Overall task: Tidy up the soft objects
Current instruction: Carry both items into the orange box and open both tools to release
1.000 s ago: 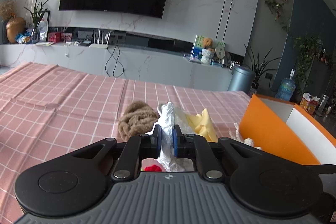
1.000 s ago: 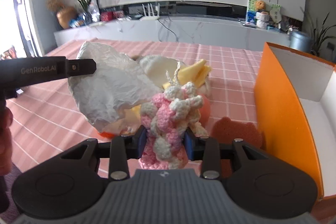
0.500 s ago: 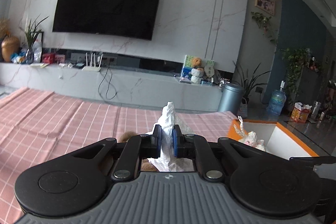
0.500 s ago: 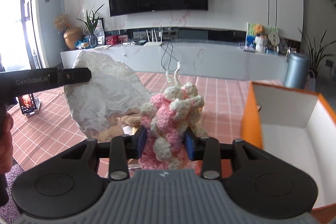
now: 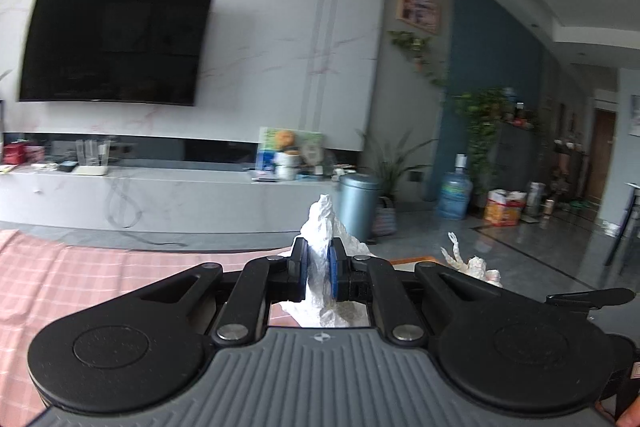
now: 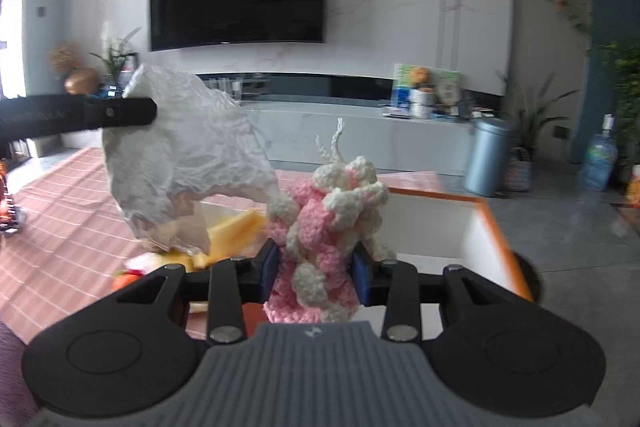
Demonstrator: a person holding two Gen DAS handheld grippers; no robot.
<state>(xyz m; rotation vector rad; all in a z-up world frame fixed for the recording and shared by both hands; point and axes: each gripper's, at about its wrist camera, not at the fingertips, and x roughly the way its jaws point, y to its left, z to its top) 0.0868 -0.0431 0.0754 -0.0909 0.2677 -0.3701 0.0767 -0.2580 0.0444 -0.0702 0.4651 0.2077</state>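
Both grippers have risen from the table: left gripper (image 5: pixel 318 269) pinches white tissue (image 6: pixel 180 155), right gripper (image 6: pixel 316 273) clamps crocheted toy (image 6: pixel 328 223). Transport step; next, lower into orange box (image 6: pixel 490 223) and release.

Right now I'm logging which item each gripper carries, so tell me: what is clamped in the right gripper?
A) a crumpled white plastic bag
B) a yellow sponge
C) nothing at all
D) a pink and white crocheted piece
D: in the right wrist view the right gripper has its blue pads pressed on the pink and white crocheted piece, while the white plastic bag hangs from the left gripper.
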